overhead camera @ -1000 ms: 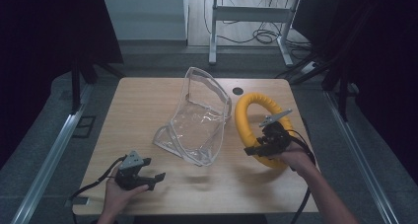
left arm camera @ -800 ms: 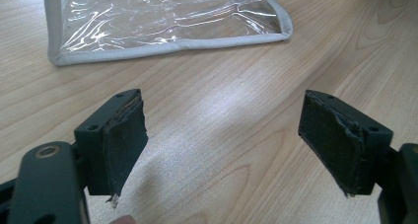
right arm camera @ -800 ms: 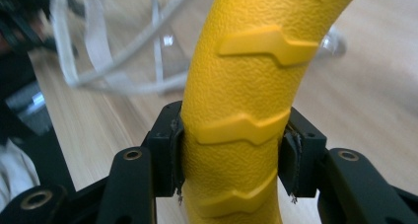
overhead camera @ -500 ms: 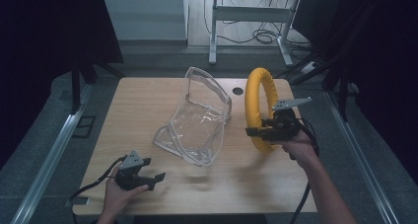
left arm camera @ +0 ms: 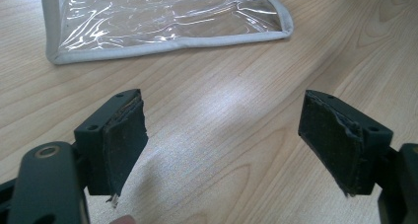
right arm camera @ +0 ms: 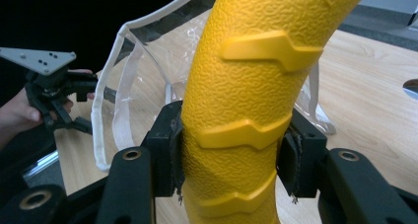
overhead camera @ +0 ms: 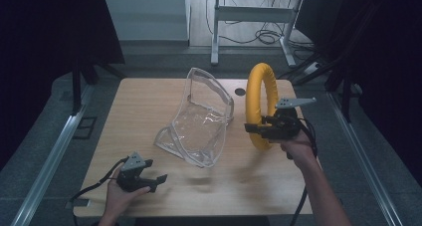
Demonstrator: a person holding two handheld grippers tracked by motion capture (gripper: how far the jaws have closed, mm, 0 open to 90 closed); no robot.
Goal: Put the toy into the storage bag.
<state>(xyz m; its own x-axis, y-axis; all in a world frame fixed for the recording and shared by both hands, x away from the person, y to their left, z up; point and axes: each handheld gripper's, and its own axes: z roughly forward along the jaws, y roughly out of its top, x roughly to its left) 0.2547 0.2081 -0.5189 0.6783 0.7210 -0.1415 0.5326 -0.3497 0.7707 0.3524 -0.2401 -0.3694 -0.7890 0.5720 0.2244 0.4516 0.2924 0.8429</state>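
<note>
A yellow textured ring [overhead camera: 261, 101] stands upright above the right half of the wooden table [overhead camera: 149, 101]. My right gripper [overhead camera: 253, 129] is shut on its lower rim, and in the right gripper view both pads press the yellow ring [right arm camera: 246, 110]. A clear plastic pouch [overhead camera: 199, 121] with grey piping lies open at the table's middle, its mouth toward the ring. My left gripper [overhead camera: 158, 178] rests near the front left edge, open and holding nothing. In the left gripper view the pouch [left arm camera: 162, 21] lies ahead of the spread jaws [left arm camera: 224, 140].
A dark round hole [overhead camera: 241, 92] sits in the table top behind the ring. Metal rails run along both sides of the table. A desk frame and cables [overhead camera: 259, 34] stand on the floor beyond the far edge.
The right gripper has lifted the yellow ring from lying flat on the table to standing upright in the air. The left gripper has stayed in place.
</note>
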